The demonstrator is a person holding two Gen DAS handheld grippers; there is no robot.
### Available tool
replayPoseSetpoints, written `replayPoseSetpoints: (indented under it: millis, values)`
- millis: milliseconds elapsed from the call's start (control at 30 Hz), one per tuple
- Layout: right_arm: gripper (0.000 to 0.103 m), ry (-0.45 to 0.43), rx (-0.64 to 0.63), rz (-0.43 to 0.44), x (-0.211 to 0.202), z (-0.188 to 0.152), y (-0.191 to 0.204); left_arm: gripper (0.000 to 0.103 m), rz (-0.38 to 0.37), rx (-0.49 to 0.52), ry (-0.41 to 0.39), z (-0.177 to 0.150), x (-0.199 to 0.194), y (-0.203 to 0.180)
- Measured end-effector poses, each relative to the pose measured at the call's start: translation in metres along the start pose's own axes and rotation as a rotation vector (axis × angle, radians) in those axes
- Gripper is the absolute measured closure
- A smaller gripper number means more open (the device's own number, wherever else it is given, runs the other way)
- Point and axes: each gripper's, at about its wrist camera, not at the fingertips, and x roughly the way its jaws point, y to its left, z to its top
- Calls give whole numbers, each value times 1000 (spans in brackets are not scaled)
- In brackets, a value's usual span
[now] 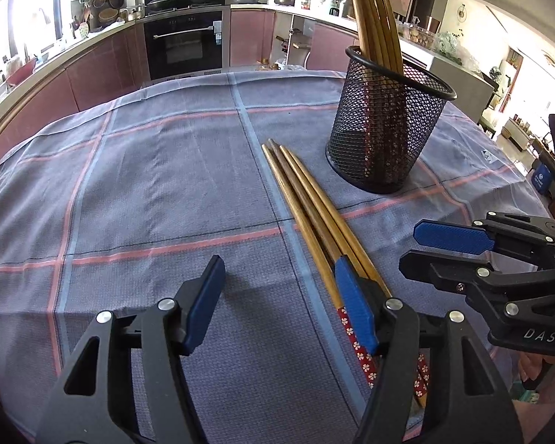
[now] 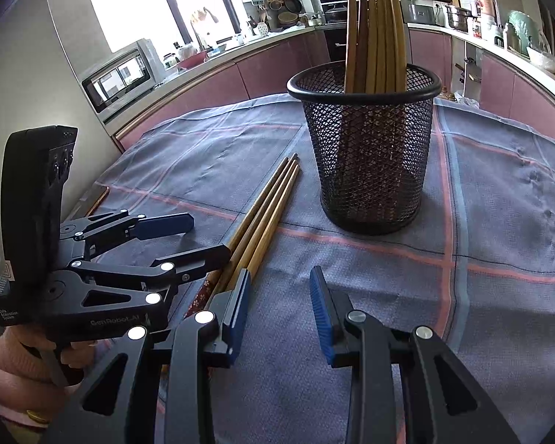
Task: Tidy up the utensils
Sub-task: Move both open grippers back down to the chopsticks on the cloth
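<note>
Several brown wooden chopsticks point(image 2: 375, 29) already stand in black mesh cup point(image 2: 366, 148); three loose chopsticks point(image 1: 307, 207) remain on cloth, both grippers unclenched, empty.

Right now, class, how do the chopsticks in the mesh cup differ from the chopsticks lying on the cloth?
1. Pose: the cup chopsticks stand nearly upright; the cloth chopsticks lie flat.
2. Place: the cup chopsticks sit inside the mesh cup; the cloth chopsticks rest on the cloth beside it.
3. Number: the cup holds more; three lie on the cloth.
Shared: both sets are brown wood with red flowered ends.
</note>
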Motion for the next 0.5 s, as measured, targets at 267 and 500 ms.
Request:
replayPoseSetpoints:
  millis: [267, 500]
  values:
    - [72, 3, -14, 2, 5, 3, 5, 50, -13, -38, -3, -2, -2, 7]
    - [72, 11, -36, -1, 13, 8, 13, 55, -31, -68, -5, -3, -2, 13]
